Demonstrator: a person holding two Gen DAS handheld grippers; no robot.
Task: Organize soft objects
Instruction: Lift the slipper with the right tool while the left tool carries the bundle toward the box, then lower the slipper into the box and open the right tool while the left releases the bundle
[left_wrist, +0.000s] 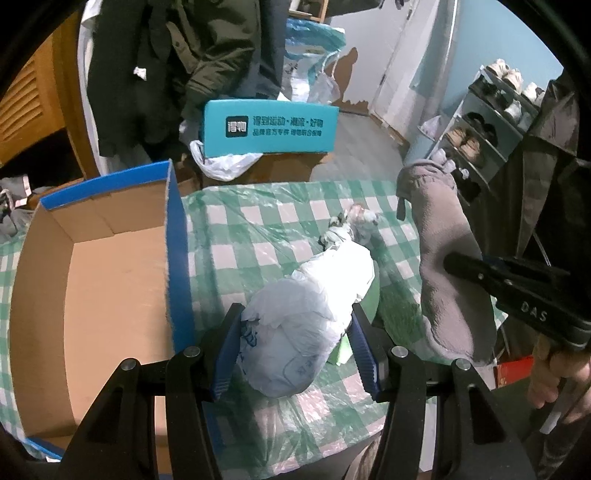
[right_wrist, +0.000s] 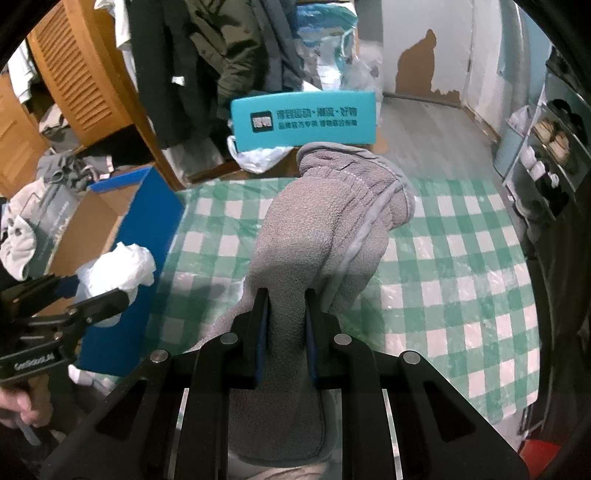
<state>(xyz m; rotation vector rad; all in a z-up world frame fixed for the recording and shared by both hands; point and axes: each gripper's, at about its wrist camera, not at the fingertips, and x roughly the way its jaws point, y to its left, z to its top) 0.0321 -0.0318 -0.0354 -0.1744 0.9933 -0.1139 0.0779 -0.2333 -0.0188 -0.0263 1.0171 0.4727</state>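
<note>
Left gripper (left_wrist: 295, 332) is clamped around a white plastic bag bundle (left_wrist: 306, 314), blue pads pressed into both sides, jaws sitting fairly wide because the bundle is bulky. From the left wrist view the bundle looks lifted a bit over the green-and-white checkered tablecloth (left_wrist: 266, 229), right next to the blue wall of the open cardboard box (left_wrist: 110, 280). There's a bit of something patterned poking out at its far end, can't really tell what it is.

Right gripper (right_wrist: 286, 314) has its jaws pinched tight on a grey fleece glove (right_wrist: 317, 229). The fabric is squeezed thin between the pads, and the cuff end sticks up and away from the camera over the cloth. In the left view you can see the same glove (left_wrist: 443, 258) dangling off to the right of the bundle, not touching it, with a hand (left_wrist: 550, 373) on the gripper handle.

Box is brown inside, blue outside, and looks bare as far as I can see. Behind the table there's a teal shoe box (left_wrist: 269, 129) on the floor, dark jackets (left_wrist: 177, 55) hanging, and a shoe rack (left_wrist: 491, 122) off to the right.
</note>
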